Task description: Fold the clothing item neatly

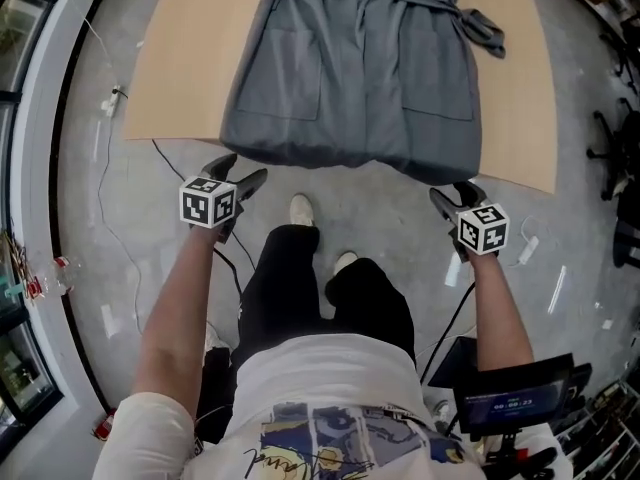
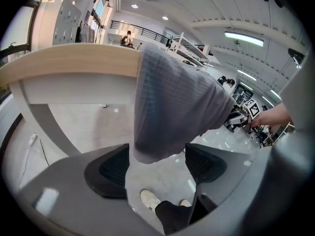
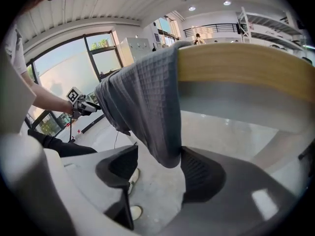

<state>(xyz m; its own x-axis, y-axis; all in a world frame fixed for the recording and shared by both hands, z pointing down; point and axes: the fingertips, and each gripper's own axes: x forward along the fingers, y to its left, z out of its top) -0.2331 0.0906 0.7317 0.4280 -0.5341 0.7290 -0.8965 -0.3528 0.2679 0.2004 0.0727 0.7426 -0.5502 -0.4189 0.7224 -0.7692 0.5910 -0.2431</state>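
Note:
A grey belted garment (image 1: 360, 68) with two pockets lies flat on a light wooden table (image 1: 180, 78), and its hem hangs over the near edge. My left gripper (image 1: 240, 184) is just below the hem's left corner and my right gripper (image 1: 448, 198) just below its right corner. In the left gripper view the hanging corner (image 2: 167, 112) drops between the wide-apart jaws of the left gripper (image 2: 157, 166), close to the left pad (image 2: 114, 170), and is not pinched. In the right gripper view the hem (image 3: 147, 107) hangs between the spread jaws of the right gripper (image 3: 157, 170), beside the right pad (image 3: 198, 175).
The person's legs and pale shoes (image 1: 301, 209) stand on the grey floor right below the table's near edge. Cables (image 1: 100, 198) trail across the floor at left. A device with a screen (image 1: 515, 400) sits at lower right, and office chairs (image 1: 615, 148) stand at the right edge.

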